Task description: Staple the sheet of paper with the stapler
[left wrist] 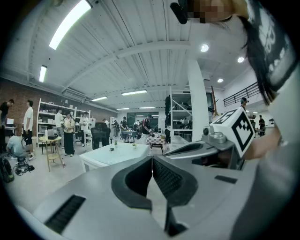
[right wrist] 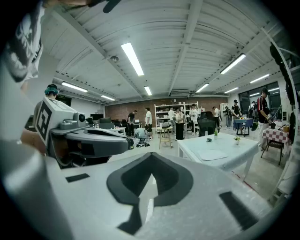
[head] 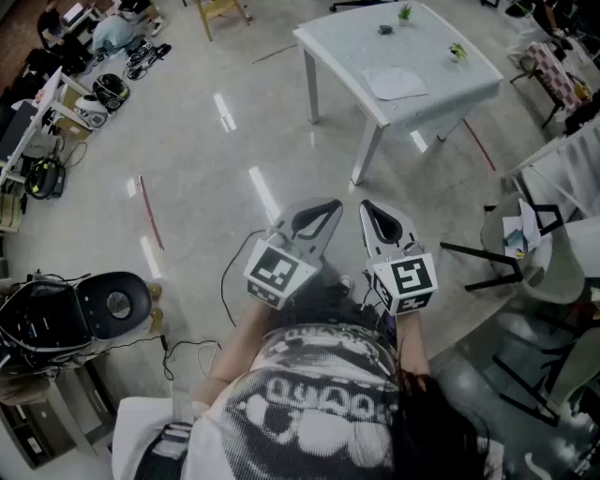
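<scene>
While the person stands well back from the table [head: 337, 47], nothing is begun; the left gripper [head: 323, 217] is pressed together, empty; the right gripper [head: 373, 214] likewise; the sheet of paper [head: 396, 82] lies unstapled by the table's near edge; a small dark thing [head: 385, 29], perhaps the stapler, sits nearer the far edge, untouched.

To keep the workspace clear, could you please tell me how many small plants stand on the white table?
2. One small plant stands at the white table's far edge; the other is near its right edge, beyond the sheet of paper. None seems hidden.
</scene>
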